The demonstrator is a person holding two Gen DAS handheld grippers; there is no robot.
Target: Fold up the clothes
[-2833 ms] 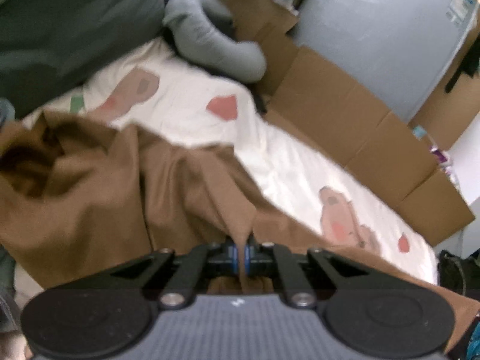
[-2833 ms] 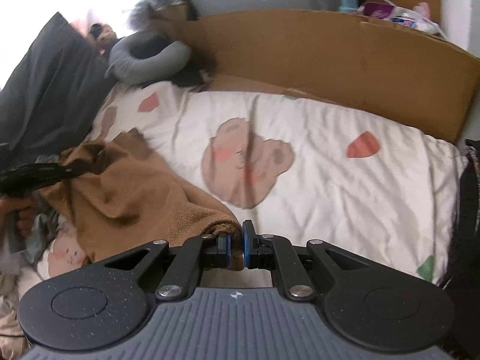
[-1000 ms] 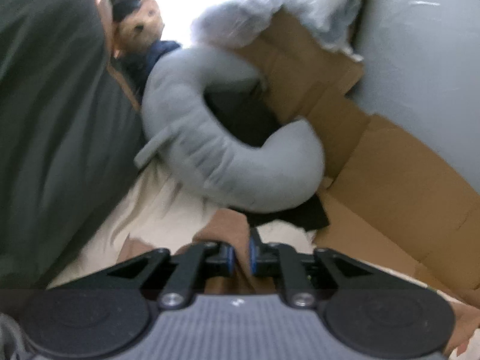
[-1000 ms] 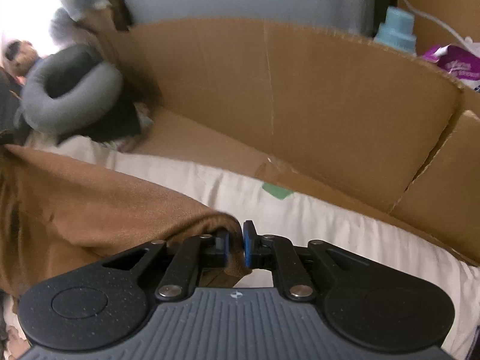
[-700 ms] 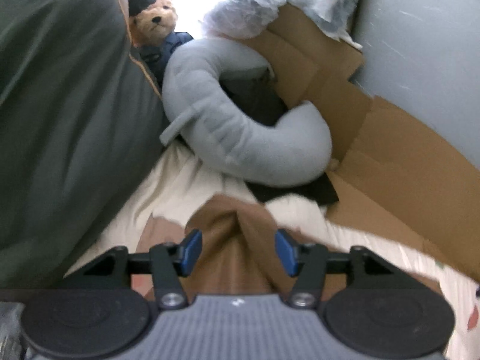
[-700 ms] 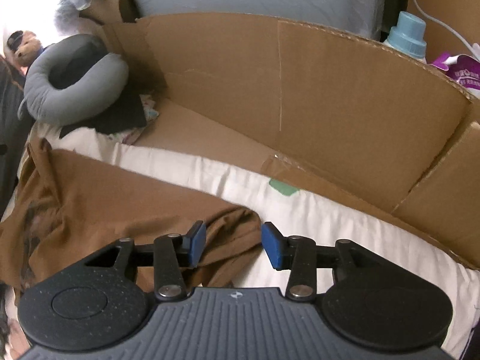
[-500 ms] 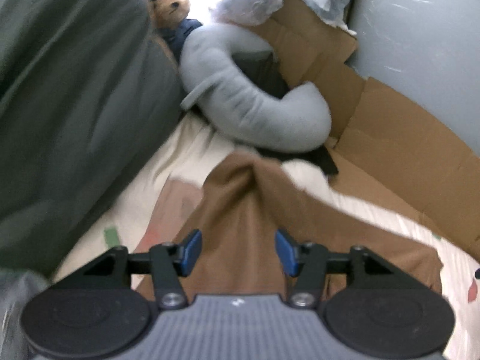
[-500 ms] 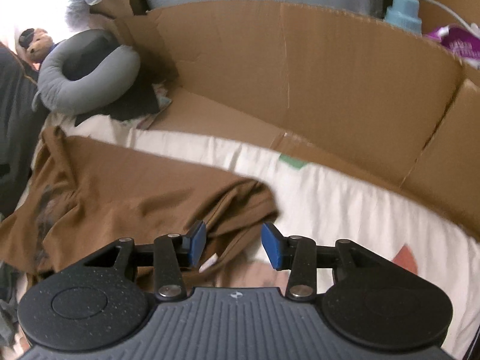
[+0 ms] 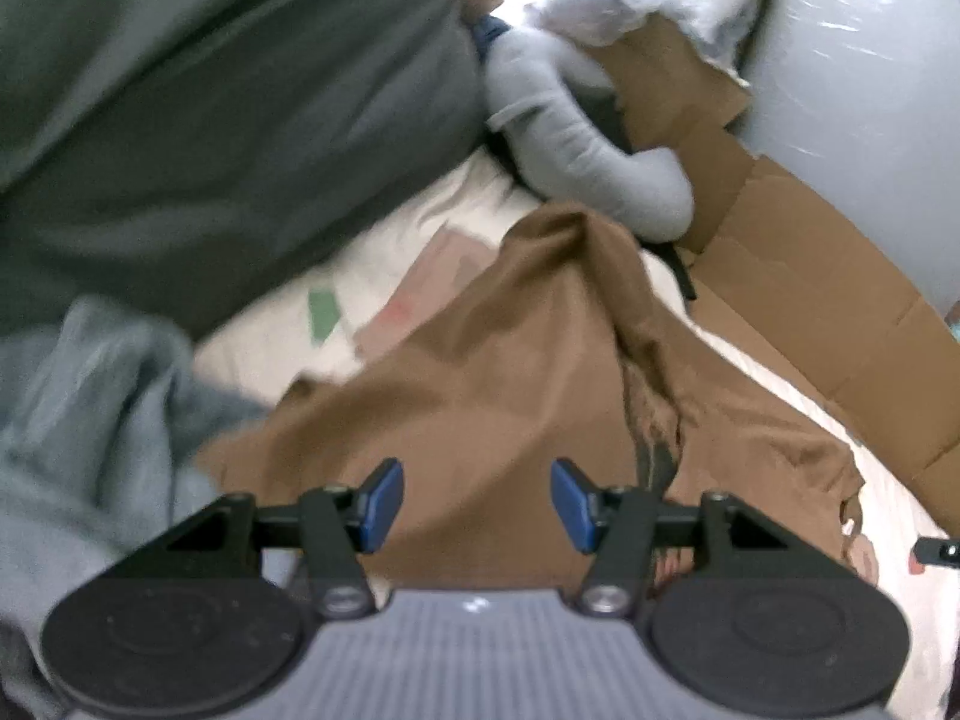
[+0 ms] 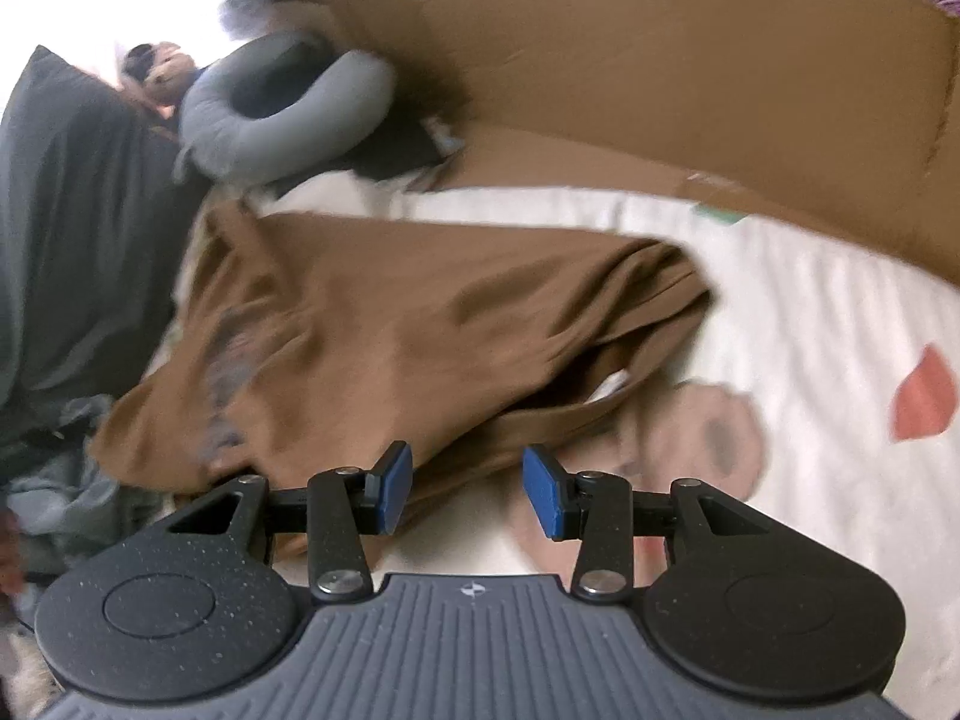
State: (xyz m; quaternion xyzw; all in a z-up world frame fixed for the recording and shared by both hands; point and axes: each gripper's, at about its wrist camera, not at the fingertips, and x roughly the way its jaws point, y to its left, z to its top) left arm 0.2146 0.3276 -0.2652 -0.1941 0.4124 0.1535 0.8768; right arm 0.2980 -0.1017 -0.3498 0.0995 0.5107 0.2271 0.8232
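Both grippers have let go since a second ago: left gripper [image 9: 477, 504] and right gripper [image 10: 468, 489] gape empty above the brown garment [image 10: 420, 336], now spread on the bedsheet [image 10: 810, 312].

My left gripper [image 9: 477, 507] points steeply downward, its jaws standing apart with the blue pads [image 9: 381, 504] facing each other across an empty gap, pressing on nothing. My right gripper [image 10: 468, 492] tilts down in the same way, jaws parted a little less wide, blue pads [image 10: 546, 498] clear of any contact and nothing held between them.
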